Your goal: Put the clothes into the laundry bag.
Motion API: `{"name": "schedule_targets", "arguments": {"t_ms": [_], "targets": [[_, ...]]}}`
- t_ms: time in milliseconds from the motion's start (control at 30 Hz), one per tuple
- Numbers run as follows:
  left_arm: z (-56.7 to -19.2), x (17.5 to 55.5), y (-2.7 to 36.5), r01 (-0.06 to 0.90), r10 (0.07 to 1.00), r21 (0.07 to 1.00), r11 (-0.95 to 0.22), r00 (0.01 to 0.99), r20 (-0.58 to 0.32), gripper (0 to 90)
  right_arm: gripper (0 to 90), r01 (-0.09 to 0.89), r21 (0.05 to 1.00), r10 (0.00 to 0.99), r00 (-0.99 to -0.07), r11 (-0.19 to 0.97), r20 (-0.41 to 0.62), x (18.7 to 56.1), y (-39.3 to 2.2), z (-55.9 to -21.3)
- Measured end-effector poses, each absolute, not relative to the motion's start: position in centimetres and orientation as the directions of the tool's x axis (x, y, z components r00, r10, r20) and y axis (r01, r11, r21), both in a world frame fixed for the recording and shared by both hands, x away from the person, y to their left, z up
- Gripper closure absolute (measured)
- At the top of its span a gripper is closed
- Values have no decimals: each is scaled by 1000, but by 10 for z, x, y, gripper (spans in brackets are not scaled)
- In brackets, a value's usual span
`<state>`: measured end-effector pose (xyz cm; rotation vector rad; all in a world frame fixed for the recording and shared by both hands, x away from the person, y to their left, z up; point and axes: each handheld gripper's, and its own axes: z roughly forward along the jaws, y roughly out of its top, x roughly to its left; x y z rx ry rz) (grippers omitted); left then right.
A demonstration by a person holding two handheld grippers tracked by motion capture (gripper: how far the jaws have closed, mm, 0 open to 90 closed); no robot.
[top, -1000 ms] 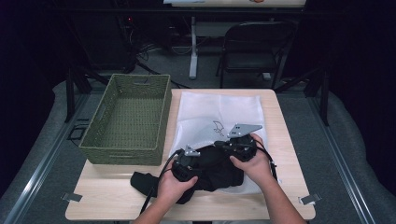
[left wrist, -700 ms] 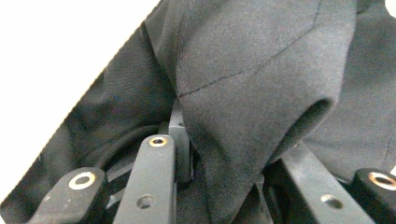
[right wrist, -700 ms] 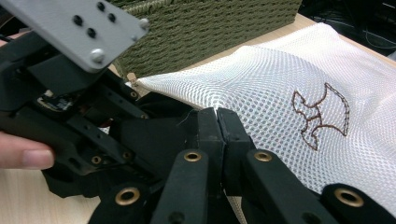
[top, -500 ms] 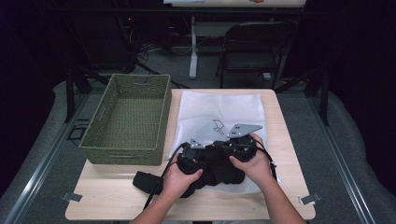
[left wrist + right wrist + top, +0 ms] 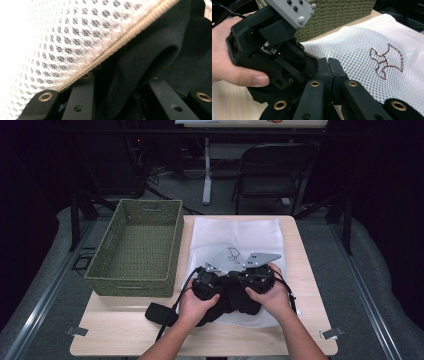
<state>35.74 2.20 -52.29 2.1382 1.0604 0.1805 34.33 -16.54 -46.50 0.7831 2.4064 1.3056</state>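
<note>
Stuffing black garment (image 5: 235,295) into mesh bag (image 5: 235,237): right hand-held gripper (image 5: 329,67) pinching bag edge, left hand-held gripper (image 5: 206,281) clamping garment. Next: push deeper past zipper (image 5: 120,41).

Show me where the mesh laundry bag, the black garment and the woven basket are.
mesh laundry bag (image 5: 235,232): high view, bare upper panel.
black garment (image 5: 140,52): left gripper view, fold below the zipper.
woven basket (image 5: 131,285): high view, near wall.
</note>
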Motion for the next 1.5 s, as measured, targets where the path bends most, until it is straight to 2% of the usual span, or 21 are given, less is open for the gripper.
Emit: {"name": "schedule_targets", "arguments": {"t_ms": [333, 433, 500, 867, 1133, 1500], "targets": [[-528, 363, 19, 641, 770, 689, -339, 610, -187, 740, 891, 329, 835, 594, -805, 441, 4, 345, -166, -467], [-531, 363, 18, 640, 767, 682, -354, 616, -179, 725, 891, 336, 834, 599, -800, 438, 8, 346, -167, -469], [-532, 362, 19, 637, 769, 685, -354, 615, -175, 706, 891, 339, 832, 604, -797, 438, 7, 347, -168, -470], [-524, 348, 26, 608, 732, 688, -397, 661, -162, 469, 891, 351, 832, 621, -783, 430, 10, 350, -173, -472], [-513, 337, 36, 574, 712, 710, -409, 687, -145, 420, 891, 351, 831, 622, -783, 431, 9, 350, -174, -472], [-502, 322, 53, 562, 707, 716, -413, 694, -137, 420, 891, 352, 832, 623, -782, 429, 10, 350, -174, -472]]}}
